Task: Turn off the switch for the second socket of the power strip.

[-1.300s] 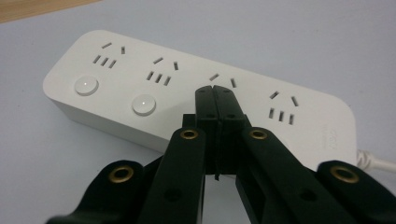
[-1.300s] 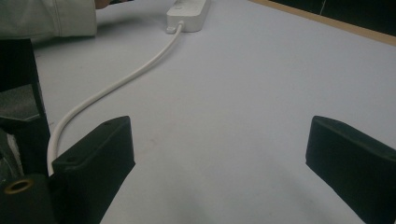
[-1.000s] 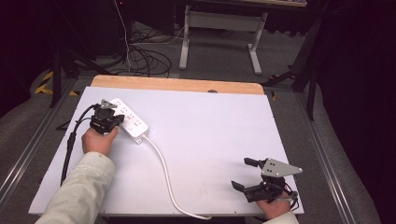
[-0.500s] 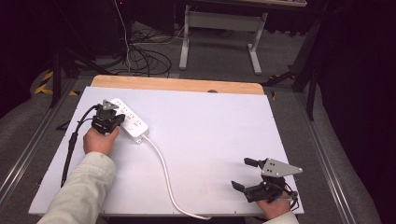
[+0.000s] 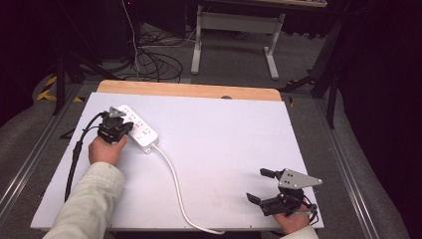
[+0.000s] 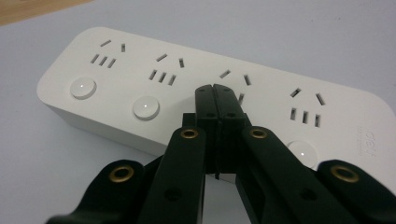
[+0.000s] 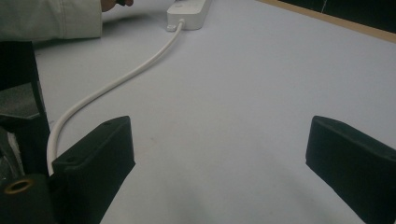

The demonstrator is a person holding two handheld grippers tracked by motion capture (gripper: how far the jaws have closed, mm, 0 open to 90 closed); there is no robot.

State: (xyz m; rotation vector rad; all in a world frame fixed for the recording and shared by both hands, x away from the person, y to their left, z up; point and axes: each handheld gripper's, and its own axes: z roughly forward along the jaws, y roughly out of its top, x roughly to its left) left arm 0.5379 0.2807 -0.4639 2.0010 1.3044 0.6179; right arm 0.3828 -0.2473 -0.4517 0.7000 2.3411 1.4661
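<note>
A white power strip (image 5: 143, 131) lies at the table's back left, with several sockets and round buttons (image 6: 146, 107) on its top. My left gripper (image 5: 121, 130) is shut with nothing between its jaws. Its joined tips (image 6: 215, 93) rest over the strip's top at the third socket. Whether they touch it I cannot tell. The strip's white cord (image 5: 174, 185) curves to the table's front edge. My right gripper (image 5: 260, 186) stands open near the front right corner above bare table. In the right gripper view (image 7: 219, 154) the cord (image 7: 116, 79) and the strip's end (image 7: 189, 9) lie far ahead.
The white table top (image 5: 229, 134) has a wooden strip (image 5: 189, 90) along its back edge. The left gripper's black cable (image 5: 74, 154) trails down the left side. Beyond the table stand a metal frame (image 5: 234, 22) and loose floor cables (image 5: 149, 59).
</note>
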